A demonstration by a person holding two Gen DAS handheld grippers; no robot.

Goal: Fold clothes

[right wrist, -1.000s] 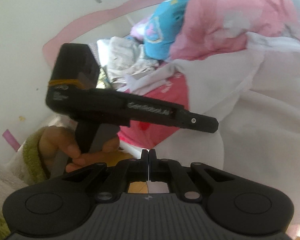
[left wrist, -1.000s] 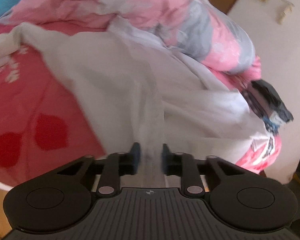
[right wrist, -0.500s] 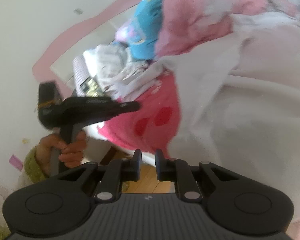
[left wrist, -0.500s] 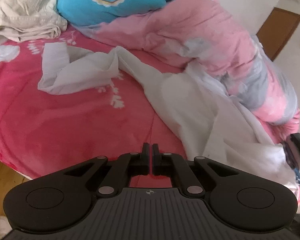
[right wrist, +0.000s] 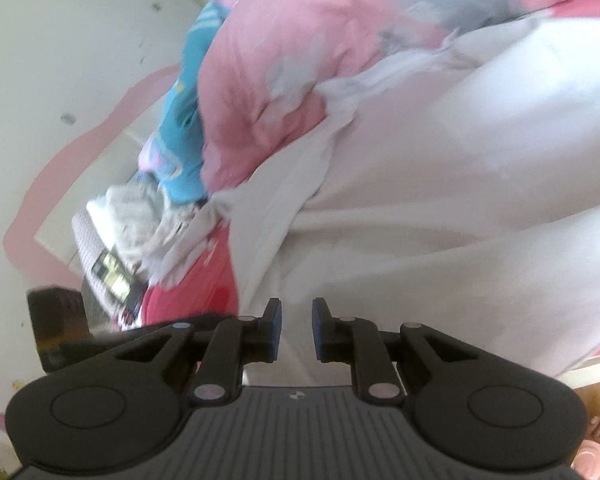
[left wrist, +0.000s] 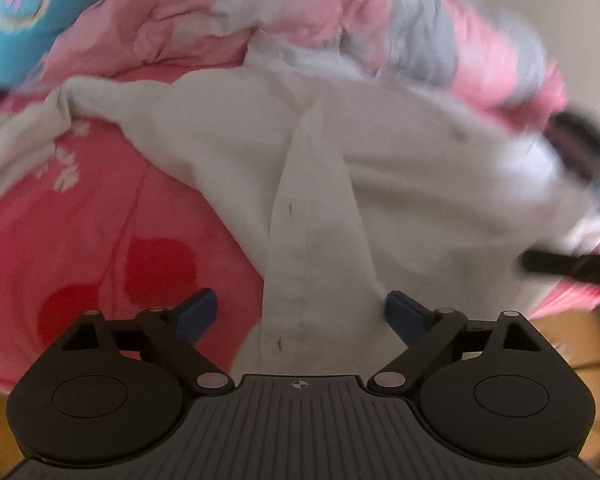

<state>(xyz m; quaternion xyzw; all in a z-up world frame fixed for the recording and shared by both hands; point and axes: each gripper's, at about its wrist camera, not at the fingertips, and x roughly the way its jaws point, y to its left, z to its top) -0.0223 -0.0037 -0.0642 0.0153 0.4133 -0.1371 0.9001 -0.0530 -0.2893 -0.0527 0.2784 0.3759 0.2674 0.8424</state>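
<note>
White shirt (left wrist: 316, 200) sprawls on the bed (left wrist: 100, 220); left claw (left wrist: 300, 316) is opening astride its placket to pinch there; right claw (right wrist: 296, 330), slightly parted, grips nothing.

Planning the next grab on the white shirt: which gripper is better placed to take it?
Left, probably: the left gripper is opening wide, the white shirt placket between its fingers, ungripped. The right gripper gapes narrowly.

No readable text, labels, brands or numbers; both views motion-blurred.
</note>
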